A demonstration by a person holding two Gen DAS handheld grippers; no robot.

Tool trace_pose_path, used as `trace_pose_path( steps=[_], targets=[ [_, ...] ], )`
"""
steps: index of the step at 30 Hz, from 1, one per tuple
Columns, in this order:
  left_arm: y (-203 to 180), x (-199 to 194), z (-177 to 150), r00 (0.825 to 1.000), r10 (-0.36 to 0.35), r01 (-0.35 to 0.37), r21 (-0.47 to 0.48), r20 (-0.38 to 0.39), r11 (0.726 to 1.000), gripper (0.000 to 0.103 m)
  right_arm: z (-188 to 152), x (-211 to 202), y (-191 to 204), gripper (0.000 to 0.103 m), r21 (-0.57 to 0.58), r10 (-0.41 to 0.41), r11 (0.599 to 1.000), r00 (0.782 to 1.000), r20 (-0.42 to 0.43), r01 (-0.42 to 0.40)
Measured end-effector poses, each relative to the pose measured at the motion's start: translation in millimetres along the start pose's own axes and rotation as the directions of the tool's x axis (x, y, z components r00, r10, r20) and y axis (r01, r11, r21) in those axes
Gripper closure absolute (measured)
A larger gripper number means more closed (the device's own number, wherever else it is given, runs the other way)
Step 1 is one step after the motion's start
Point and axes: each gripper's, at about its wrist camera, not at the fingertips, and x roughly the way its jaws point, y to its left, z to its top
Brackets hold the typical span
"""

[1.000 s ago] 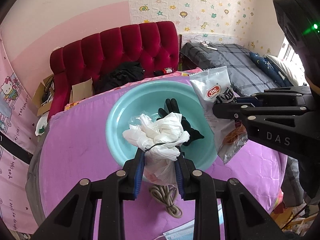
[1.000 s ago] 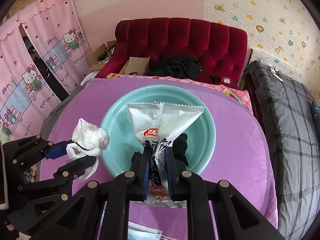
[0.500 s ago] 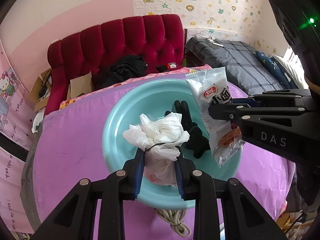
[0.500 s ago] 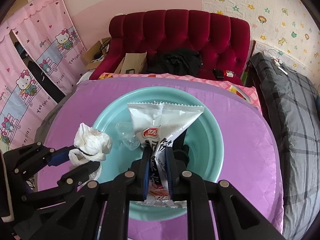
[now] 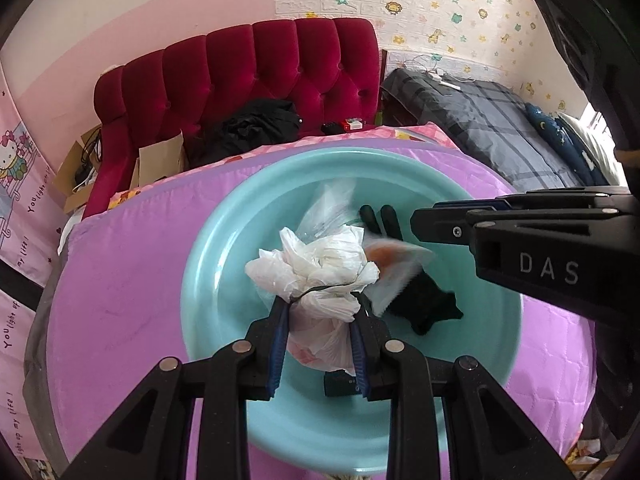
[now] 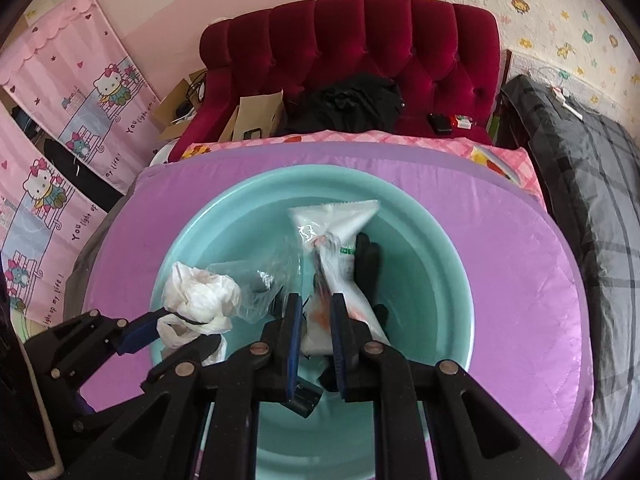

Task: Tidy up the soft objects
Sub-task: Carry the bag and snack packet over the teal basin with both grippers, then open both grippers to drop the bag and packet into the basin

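Observation:
A teal basin sits on the purple cover. My left gripper hangs over the basin's near side, shut on a crumpled white plastic bag. To its right, my right gripper is shut on the lower end of a white snack packet, which is blurred and tips away into the basin. In the basin lie a black glove and a clear plastic bag.
A small dark object lies on the basin floor near the fingers. Behind the purple cover stands a red tufted sofa with black clothes and cardboard. A grey plaid bed is on the right, pink curtains on the left.
Both grippers have come forward and down over the basin, which now looks larger. The snack packet has dropped from upright to tipped into the basin. Both grips are unchanged.

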Motion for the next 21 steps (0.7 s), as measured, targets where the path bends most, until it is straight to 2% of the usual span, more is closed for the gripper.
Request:
trace_pose_path(
  steps=[6,18,20,21],
  targets=[
    [-3,13,0,1.0,0.005,-0.005,0.005,-0.025,1.0,0.072,5,5,-1,0.092,0.005,-0.008,1.0,1.0,-0.002,0.008],
    [-7,12,4,1.0,0.013,-0.013,-0.001,-0.01,1.0,0.069,5,-2,-1,0.092,0.007,-0.013,1.0,1.0,0.006,0.013],
    [-7,12,5,1.0,0.024,-0.023,0.005,-0.01,1.0,0.062,4,-3,-2,0.092,0.01,-0.019,1.0,1.0,0.008,0.019],
    [-7,11,5,1.0,0.029,-0.028,0.007,-0.005,1.0,0.043,3,-5,-2,0.091,0.011,-0.02,1.0,1.0,0.01,0.02]
  ],
)
